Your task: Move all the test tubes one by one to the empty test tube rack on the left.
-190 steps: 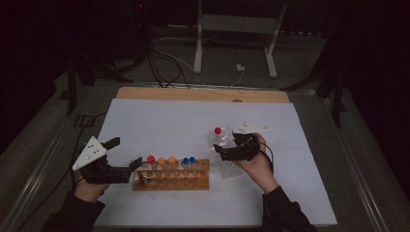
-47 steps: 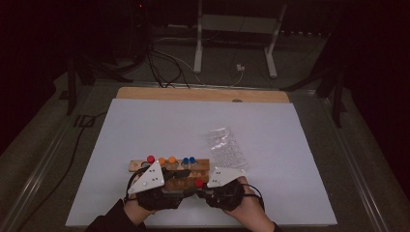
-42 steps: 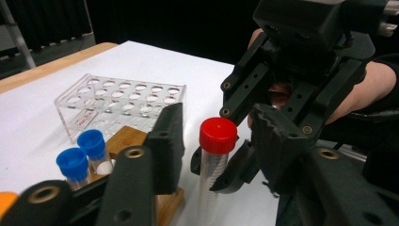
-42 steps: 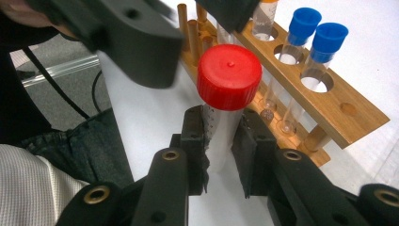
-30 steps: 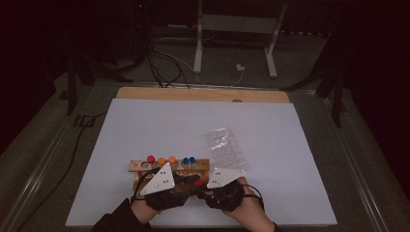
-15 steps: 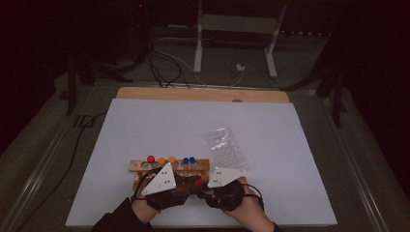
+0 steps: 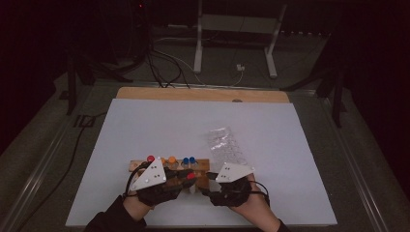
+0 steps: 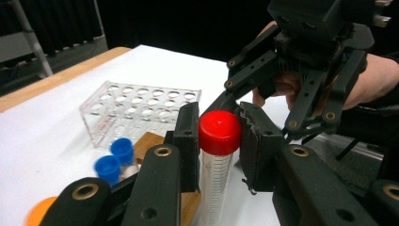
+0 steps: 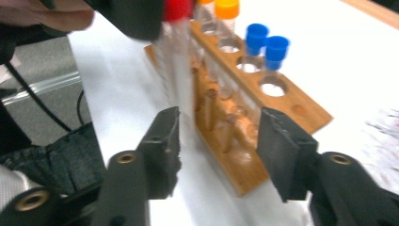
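My left gripper is shut on a clear tube with a red cap, held upright by its cap just in front of the wooden rack. From above, the left gripper and right gripper nearly meet at the table's front. The right gripper has just been opening its jaws; they stand apart with nothing pressed between them, beside the lower part of the tube. The rack holds blue-capped tubes and an orange-capped one.
A clear plastic rack with several empty holes lies on the white sheet behind my right hand, also seen as the clear plastic rack past the left jaws. A wooden board edge runs along the far side.
Both hands have come together at the front of the wooden rack, and the red-capped tube that the right gripper carried near the clear rack now sits in the left gripper. Over the last second the hands hardly moved.
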Motion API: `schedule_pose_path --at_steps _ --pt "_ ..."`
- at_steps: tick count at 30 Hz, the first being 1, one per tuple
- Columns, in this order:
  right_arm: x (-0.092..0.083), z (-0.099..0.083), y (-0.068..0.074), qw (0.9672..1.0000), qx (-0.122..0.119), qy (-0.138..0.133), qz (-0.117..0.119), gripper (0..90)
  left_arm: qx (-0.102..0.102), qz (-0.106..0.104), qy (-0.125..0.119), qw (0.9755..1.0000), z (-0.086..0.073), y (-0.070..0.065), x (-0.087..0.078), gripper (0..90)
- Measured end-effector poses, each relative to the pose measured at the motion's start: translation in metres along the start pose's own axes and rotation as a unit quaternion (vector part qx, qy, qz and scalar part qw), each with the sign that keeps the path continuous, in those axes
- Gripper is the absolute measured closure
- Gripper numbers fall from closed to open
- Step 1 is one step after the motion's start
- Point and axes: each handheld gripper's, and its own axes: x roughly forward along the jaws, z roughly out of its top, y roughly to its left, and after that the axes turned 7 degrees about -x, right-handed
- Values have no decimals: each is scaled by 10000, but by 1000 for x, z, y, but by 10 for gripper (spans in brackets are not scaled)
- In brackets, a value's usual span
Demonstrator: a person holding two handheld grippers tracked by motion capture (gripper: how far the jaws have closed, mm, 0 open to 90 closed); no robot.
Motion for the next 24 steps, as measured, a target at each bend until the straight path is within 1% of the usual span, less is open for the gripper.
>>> schedule_pose_path --at_steps 4,7,8,10,11,12,13,15,16,18,20,21,24 --pt "-7 -6 -7 9999 65 -47 -148 389 -20 154 -70 9999 6 3 -11 719" --pt "-10 -13 -15 9993 215 -121 -270 268 -36 217 -134 9997 10 5 -20 718" --pt "-11 -15 -18 9991 285 -109 -284 237 9 260 -153 9995 12 5 -23 718" --pt "-13 -20 -23 9985 396 -128 -366 175 -8 293 -183 9994 16 7 -29 719" --pt "-13 -22 -25 9981 442 -120 -415 144 16 340 -193 9992 18 7 -32 718" --pt "-15 -24 -27 9977 484 -107 -455 139 7 382 -217 9990 20 8 -34 718" --pt "-16 -27 -28 9974 532 -112 -483 108 -3 383 -245 9990 21 9 -37 718" --pt "-19 -31 -31 9966 596 -106 -566 31 8 451 -306 9985 24 11 -42 718" --pt "-20 -34 -33 9967 597 -89 -540 0 15 483 -322 9983 25 11 -45 718" --pt "-24 -38 -35 9962 650 -116 -564 0 -11 559 -373 9977 27 13 -50 718" --pt "-27 -41 -36 9956 663 -90 -651 0 5 651 -411 9970 29 15 -56 718" --pt "-28 -43 -37 9956 620 -88 -691 0 -22 700 -421 9967 30 16 -59 718" --pt "-31 -45 -36 9952 576 -114 -781 0 -15 864 -487 9951 33 18 -67 718"
